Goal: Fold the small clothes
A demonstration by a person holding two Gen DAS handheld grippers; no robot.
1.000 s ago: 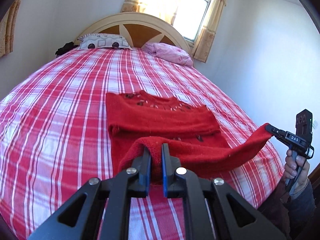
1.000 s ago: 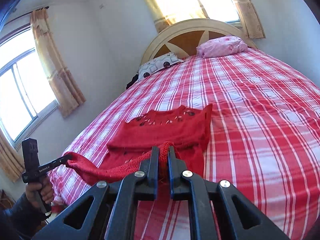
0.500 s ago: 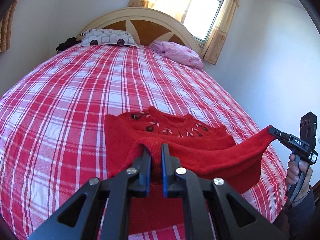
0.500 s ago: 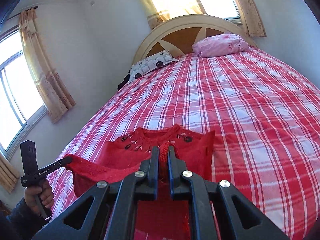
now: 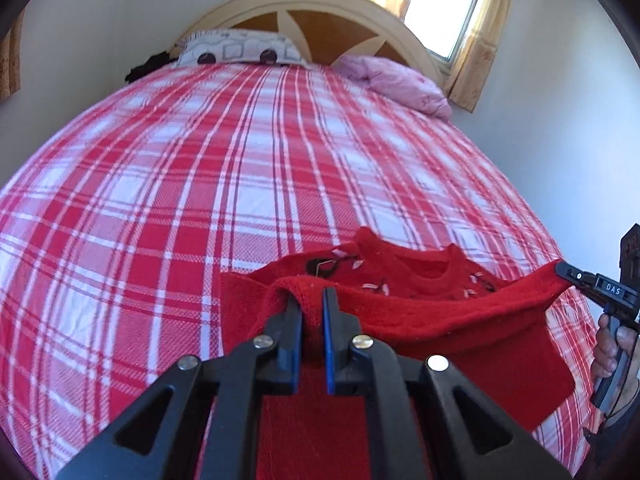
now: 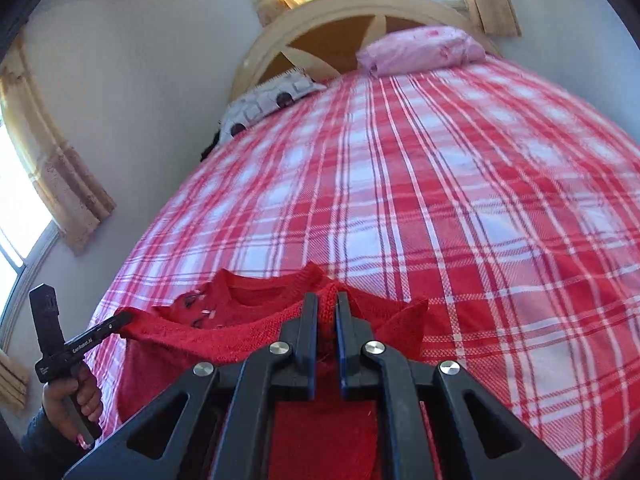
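A small red knitted sweater (image 5: pixel 440 316) with dark and white decorations near its collar lies on the red-and-white plaid bed (image 5: pixel 240 184). My left gripper (image 5: pixel 311 300) is shut on one corner of its bottom hem. My right gripper (image 6: pixel 327 306) is shut on the other hem corner of the sweater (image 6: pixel 248 332). The hem is stretched between them, raised above the sweater's body and close to the collar. The right gripper also shows at the right edge of the left wrist view (image 5: pixel 560 270), and the left gripper at the left of the right wrist view (image 6: pixel 120 318).
A patterned white pillow (image 5: pixel 240 50) and a pink pillow (image 5: pixel 400 84) lie by the wooden headboard (image 5: pixel 320 12). A dark object (image 5: pixel 146 68) sits at the far left bed edge. Walls and curtained windows surround the bed.
Both grippers have carried the hem forward over the sweater's body toward the collar, so the lower half now covers most of the upper half. Both cameras tilted further down.
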